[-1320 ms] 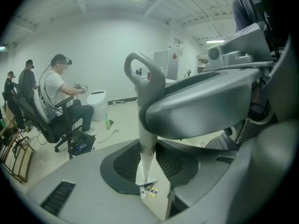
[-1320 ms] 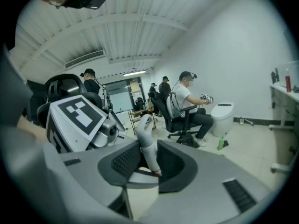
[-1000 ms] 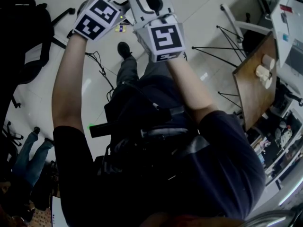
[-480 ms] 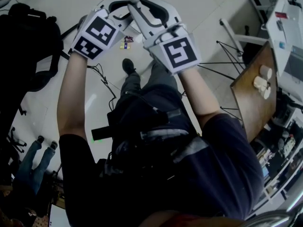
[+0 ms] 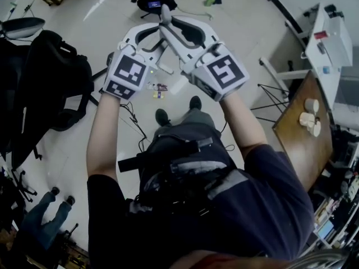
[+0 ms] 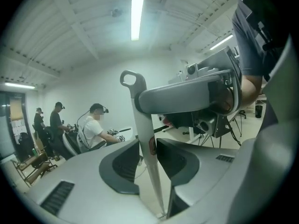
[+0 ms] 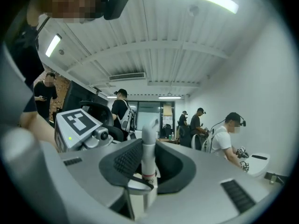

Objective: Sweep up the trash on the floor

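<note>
A white broom handle [image 5: 165,11] with a hang loop at its top stands upright in front of me. Both grippers hold it at chest height. My left gripper [image 5: 157,28] has its pads against the handle [image 6: 145,139]; its jaws have just been opening a little, with the handle still between them. My right gripper [image 5: 171,24] is shut on the same handle [image 7: 148,148], just above the left one. A few small coloured bits of trash [image 5: 157,89] lie on the pale floor beyond my feet. The broom's head is hidden.
A black chair with a bag [image 5: 50,77] stands at the left. At the right are a wooden table [image 5: 297,144] with cups and thin tripod legs [image 5: 269,94]. Cables [image 5: 132,116] trail on the floor. Several people stand or sit farther off [image 7: 224,139].
Both grippers have risen together with the handle between them. The head view has swung forward, so the trash and more of the floor ahead now show.
</note>
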`<state>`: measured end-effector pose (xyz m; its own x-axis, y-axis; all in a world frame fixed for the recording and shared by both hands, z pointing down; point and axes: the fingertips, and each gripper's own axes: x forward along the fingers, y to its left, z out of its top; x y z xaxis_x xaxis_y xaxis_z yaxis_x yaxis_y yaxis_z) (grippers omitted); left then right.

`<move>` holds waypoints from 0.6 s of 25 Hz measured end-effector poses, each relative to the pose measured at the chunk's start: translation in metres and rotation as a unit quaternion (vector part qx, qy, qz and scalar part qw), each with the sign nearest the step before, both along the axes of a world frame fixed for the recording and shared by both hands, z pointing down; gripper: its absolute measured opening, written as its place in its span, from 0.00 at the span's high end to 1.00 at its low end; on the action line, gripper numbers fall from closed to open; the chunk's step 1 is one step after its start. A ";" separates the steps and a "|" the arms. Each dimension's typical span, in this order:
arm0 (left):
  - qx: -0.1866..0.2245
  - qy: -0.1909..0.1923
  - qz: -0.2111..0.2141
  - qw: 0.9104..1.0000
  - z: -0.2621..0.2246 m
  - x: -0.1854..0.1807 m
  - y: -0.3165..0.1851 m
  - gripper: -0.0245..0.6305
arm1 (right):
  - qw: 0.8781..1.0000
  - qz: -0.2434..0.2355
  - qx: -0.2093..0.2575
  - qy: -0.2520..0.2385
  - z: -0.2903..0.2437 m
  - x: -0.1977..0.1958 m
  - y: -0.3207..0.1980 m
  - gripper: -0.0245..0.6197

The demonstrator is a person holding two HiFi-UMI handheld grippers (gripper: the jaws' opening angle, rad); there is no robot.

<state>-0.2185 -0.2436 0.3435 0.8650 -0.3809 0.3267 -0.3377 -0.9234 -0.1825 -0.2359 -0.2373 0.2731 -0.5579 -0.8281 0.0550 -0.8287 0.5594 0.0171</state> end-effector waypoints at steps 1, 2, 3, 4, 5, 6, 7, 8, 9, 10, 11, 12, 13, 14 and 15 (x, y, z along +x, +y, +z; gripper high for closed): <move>0.006 0.009 -0.007 1.000 -0.007 -0.002 0.000 0.79 | 1.000 -0.007 0.002 -0.003 -0.006 -0.001 0.001 0.80; 0.011 0.016 -0.014 1.000 -0.013 -0.005 0.000 0.79 | 1.000 -0.015 0.004 -0.005 -0.011 -0.002 0.000 0.80; 0.015 0.024 -0.022 0.999 -0.017 -0.009 -0.002 0.79 | 1.000 -0.024 0.006 -0.008 -0.015 -0.005 -0.001 0.80; 0.018 0.030 -0.030 0.999 -0.020 -0.013 -0.003 0.79 | 0.999 -0.033 0.008 -0.010 -0.018 -0.008 -0.003 0.80; 0.018 0.036 -0.039 0.998 -0.021 -0.017 -0.005 0.79 | 0.999 -0.041 0.010 -0.013 -0.020 -0.011 -0.005 0.80; 0.018 0.042 -0.047 0.998 -0.022 -0.020 -0.005 0.79 | 0.999 -0.048 0.010 -0.016 -0.022 -0.014 -0.005 0.80; 0.018 0.047 -0.054 0.997 -0.023 -0.023 -0.005 0.79 | 0.998 -0.053 0.009 -0.018 -0.023 -0.017 -0.006 0.80; 0.018 0.053 -0.061 0.997 -0.024 -0.026 -0.004 0.79 | 0.998 -0.057 0.008 -0.020 -0.025 -0.019 -0.005 0.80; 0.019 0.058 -0.067 0.996 -0.026 -0.029 -0.002 0.79 | 0.998 -0.059 0.007 -0.022 -0.027 -0.021 -0.004 0.80; 0.020 0.064 -0.072 0.995 -0.029 -0.033 0.000 0.80 | 0.998 -0.061 0.007 -0.025 -0.030 -0.024 -0.003 0.80; 0.020 0.070 -0.075 0.995 -0.033 -0.036 0.002 0.80 | 0.998 -0.062 0.008 -0.027 -0.034 -0.027 -0.002 0.80; 0.019 0.076 -0.077 0.994 -0.036 -0.038 0.003 0.80 | 0.998 -0.063 0.010 -0.029 -0.038 -0.029 -0.001 0.80; 0.017 0.083 -0.078 0.993 -0.039 -0.040 0.004 0.80 | 0.998 -0.062 0.012 -0.031 -0.041 -0.030 0.000 0.80; 0.016 0.088 -0.078 0.993 -0.042 -0.041 0.005 0.80 | 0.998 -0.060 0.014 -0.033 -0.044 -0.030 0.001 0.80; 0.016 0.091 -0.078 0.993 -0.045 -0.042 0.006 0.80 | 0.998 -0.058 0.016 -0.034 -0.046 -0.030 0.002 0.80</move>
<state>-0.2602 -0.2372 0.2987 0.8384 -0.5222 0.1561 -0.5060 -0.8522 -0.1329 -0.2664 -0.2358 0.2268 -0.6511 -0.7589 -0.0110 -0.7587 0.6512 -0.0179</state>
